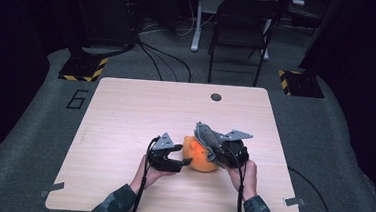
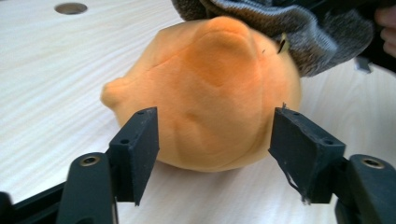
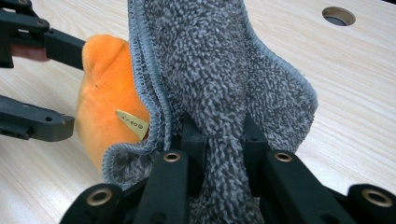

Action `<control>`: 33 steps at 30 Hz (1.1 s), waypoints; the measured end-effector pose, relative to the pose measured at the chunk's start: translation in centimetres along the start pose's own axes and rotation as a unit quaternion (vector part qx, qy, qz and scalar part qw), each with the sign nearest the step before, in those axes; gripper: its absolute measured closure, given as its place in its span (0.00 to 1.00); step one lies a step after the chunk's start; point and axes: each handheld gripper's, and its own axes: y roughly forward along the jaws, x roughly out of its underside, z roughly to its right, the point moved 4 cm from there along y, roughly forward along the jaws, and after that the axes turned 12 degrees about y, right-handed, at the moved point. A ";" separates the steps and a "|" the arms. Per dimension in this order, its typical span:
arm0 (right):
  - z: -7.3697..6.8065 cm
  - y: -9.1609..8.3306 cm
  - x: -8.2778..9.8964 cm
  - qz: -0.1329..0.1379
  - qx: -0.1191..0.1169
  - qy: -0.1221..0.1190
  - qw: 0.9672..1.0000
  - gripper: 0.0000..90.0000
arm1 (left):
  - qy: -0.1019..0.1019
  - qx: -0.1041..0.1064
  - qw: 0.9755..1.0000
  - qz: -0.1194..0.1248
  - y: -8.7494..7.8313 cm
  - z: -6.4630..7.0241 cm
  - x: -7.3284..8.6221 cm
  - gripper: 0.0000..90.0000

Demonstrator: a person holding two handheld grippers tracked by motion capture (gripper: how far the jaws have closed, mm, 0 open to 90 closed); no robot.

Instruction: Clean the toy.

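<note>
Black jaws of the right gripper [image 3: 215, 140] are pinching a bunched fold of the grey microfibre cloth [image 3: 219, 70], closed tight on it, and the cloth is rising between them and draping over the top of the orange plush toy [image 3: 105, 93]. A small yellowish tag [image 3: 133, 123] is showing on the toy just beside the cloth's stitched edge. In the high view the toy [image 1: 200, 159] is sitting on the desk [image 1: 125, 111] near its front edge, between the two grippers, with the cloth [image 1: 208, 137] lying across its right side. On the toy's other side, the left gripper [image 2: 215, 140] is standing with its jaws parted about halfway, one on each side of the toy [image 2: 205, 93]; I cannot tell whether they are touching it. Beyond the desk a folding chair [image 1: 242, 24] is standing on the floor.
</note>
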 end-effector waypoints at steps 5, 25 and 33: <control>0.2 0.0 -0.1 0.000 0.001 0.003 1.000 0.86 | 0.061 -0.010 0.998 -0.019 0.4 0.2 0.5 0.29; 0.5 0.4 -0.1 -0.008 -0.004 0.013 1.000 0.86 | 0.213 -0.052 0.975 -0.042 3.1 1.0 2.4 0.43; 0.6 0.0 -0.1 -0.001 -0.010 0.018 1.000 0.86 | 0.220 -0.063 0.973 -0.024 3.0 1.0 2.6 0.76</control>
